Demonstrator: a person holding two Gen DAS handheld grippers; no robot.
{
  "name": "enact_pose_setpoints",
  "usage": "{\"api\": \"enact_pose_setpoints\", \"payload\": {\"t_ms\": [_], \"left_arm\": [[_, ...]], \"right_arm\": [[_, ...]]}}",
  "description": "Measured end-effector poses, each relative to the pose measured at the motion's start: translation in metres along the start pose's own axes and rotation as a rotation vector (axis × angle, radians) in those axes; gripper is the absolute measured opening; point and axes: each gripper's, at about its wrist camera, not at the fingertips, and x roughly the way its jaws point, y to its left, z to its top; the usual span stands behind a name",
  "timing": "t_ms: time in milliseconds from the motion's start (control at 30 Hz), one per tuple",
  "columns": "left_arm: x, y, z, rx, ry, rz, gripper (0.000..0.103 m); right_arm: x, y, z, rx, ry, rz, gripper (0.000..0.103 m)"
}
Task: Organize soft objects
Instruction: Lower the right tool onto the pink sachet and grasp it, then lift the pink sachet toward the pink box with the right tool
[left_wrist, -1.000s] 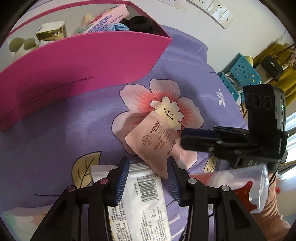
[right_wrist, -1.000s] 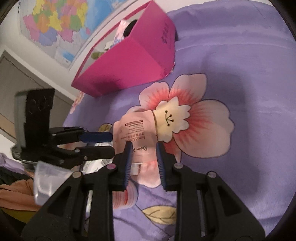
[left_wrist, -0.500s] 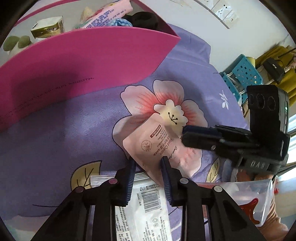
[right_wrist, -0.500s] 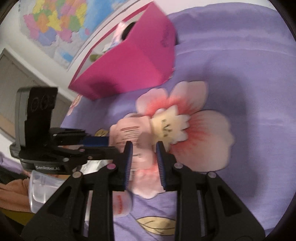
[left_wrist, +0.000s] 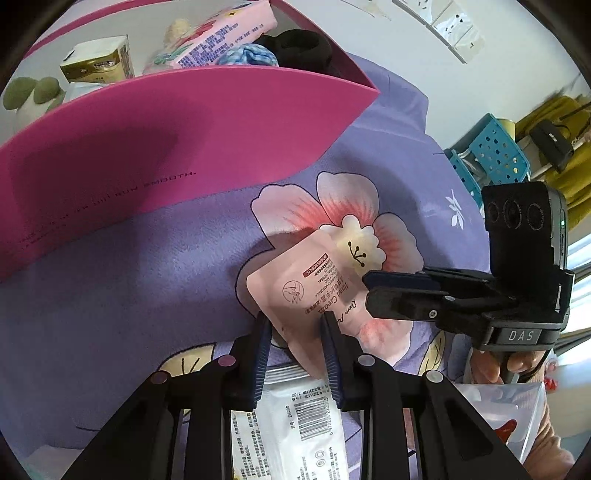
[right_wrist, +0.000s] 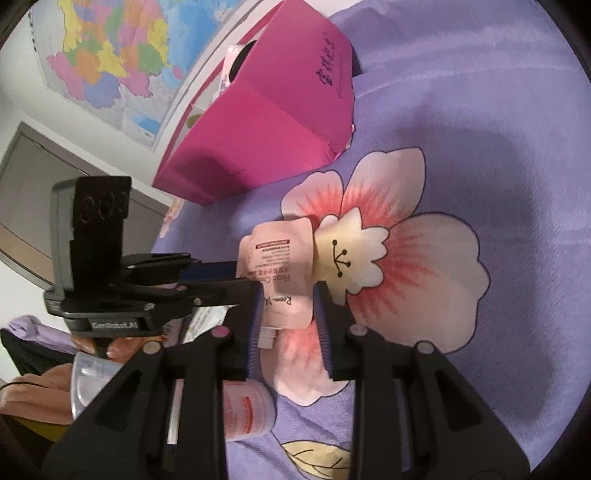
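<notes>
A purple blanket (left_wrist: 122, 280) with a big pink flower print (right_wrist: 402, 258) covers the surface here, and at its far side stands a magenta cardboard box (left_wrist: 155, 147), open on top and stuffed with soft goods: a pink tissue pack (left_wrist: 225, 33), a blue knitted bundle (left_wrist: 245, 55), something black (left_wrist: 299, 44). A colourful wall map (right_wrist: 110, 51) hangs on the wall, white wall sockets (left_wrist: 447, 26) show on the other side, and a blue perforated basket (left_wrist: 491, 155) sits off the edge. The box's deeper contents are hidden behind its wall, and the white barcoded packet (left_wrist: 295, 428) is cut off under the left gripper (left_wrist: 295, 332). Now the prize: a pink hand-cream sachet (left_wrist: 314, 288) lies over the flower, and both tools are on it. The left gripper has its jaws closed in on the sachet's lower corner, pinching it. The right gripper (right_wrist: 288, 306) clamps the sachet's spout end from the other side, jaws tight against its edges. A pink-and-white tube (right_wrist: 247, 410) lies blurred beneath the right gripper, hard to read.
</notes>
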Motion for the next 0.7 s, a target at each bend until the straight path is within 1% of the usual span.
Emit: {"api": "enact_pose_setpoints", "payload": {"t_ms": [67, 233, 367, 400, 433, 500, 567, 600, 700], "left_arm": [[-0.001, 0.000, 0.000, 0.008, 0.000, 0.006, 0.027], [-0.001, 0.006, 0.005, -0.027, 0.009, -0.020, 0.028], [-0.002, 0.009, 0.006, -0.028, 0.006, -0.011, 0.028], [-0.002, 0.009, 0.006, -0.025, 0.005, -0.014, 0.028], [0.000, 0.008, 0.005, -0.025, 0.012, -0.020, 0.028], [-0.001, 0.005, 0.005, -0.015, 0.008, -0.009, 0.028], [-0.002, 0.003, 0.005, -0.012, 0.005, -0.012, 0.028], [-0.003, 0.004, 0.004, -0.012, 0.003, -0.010, 0.028], [-0.010, 0.007, 0.003, -0.021, -0.016, -0.040, 0.028]], "right_arm": [[-0.001, -0.001, -0.001, 0.009, -0.009, 0.023, 0.031], [-0.007, -0.007, 0.000, 0.033, -0.040, 0.090, 0.030], [-0.008, -0.007, 0.002, 0.024, -0.049, 0.103, 0.030], [-0.008, -0.007, 0.002, 0.021, -0.048, 0.099, 0.027], [-0.006, -0.008, 0.003, 0.017, -0.042, 0.076, 0.022], [0.000, -0.004, 0.003, -0.004, -0.030, 0.044, 0.021], [0.003, 0.000, 0.004, -0.017, -0.027, 0.019, 0.016], [0.003, 0.003, 0.005, -0.026, -0.030, 0.006, 0.016], [-0.001, 0.017, 0.005, -0.070, -0.052, -0.027, 0.014]]}}
